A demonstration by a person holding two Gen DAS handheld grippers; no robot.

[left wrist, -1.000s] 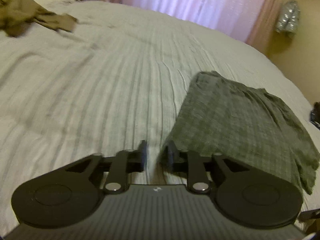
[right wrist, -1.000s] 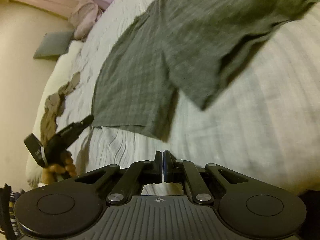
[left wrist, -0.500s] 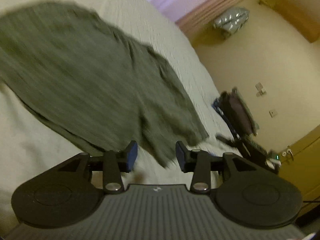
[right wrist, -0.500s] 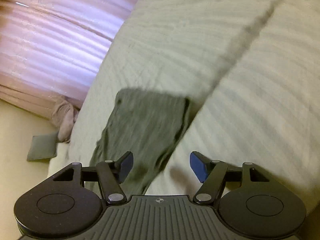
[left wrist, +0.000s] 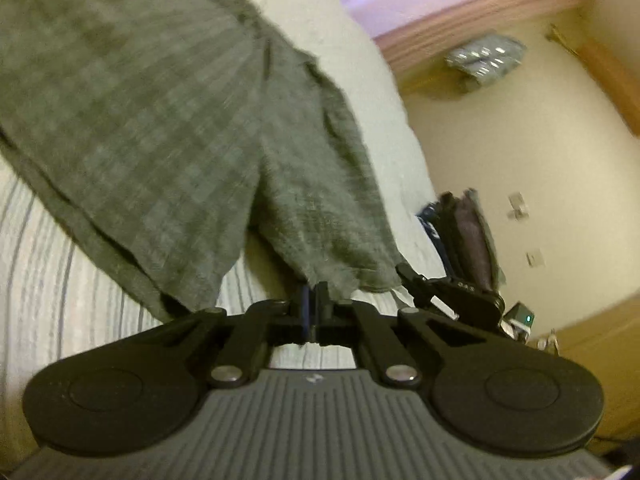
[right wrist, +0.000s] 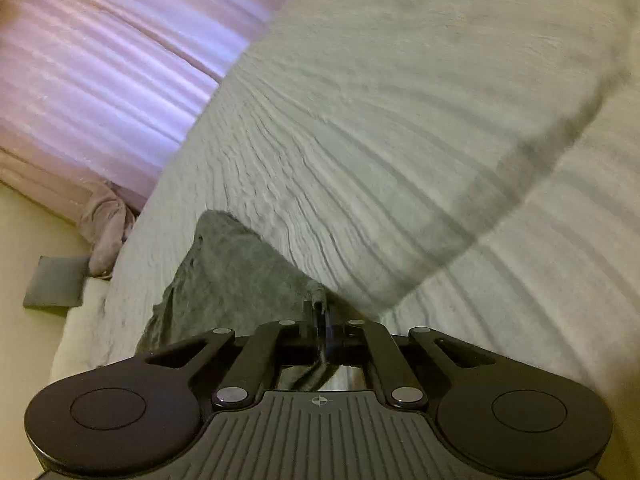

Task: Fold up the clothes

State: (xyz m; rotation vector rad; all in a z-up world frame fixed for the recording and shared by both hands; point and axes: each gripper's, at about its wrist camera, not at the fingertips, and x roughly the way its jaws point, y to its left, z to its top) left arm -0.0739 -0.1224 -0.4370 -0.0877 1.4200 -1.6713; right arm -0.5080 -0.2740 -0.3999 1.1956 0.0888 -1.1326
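Since half a second ago, both hand-held grippers have been closed on the soft, limp green garment's edges, best held at corners.

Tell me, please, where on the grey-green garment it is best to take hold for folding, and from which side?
Grip the grey-green garment at its thin edge corners, coming in low from the near side of the bed. It lies flat, so only edges offer a pinch. Both the left gripper and right gripper are shut there.
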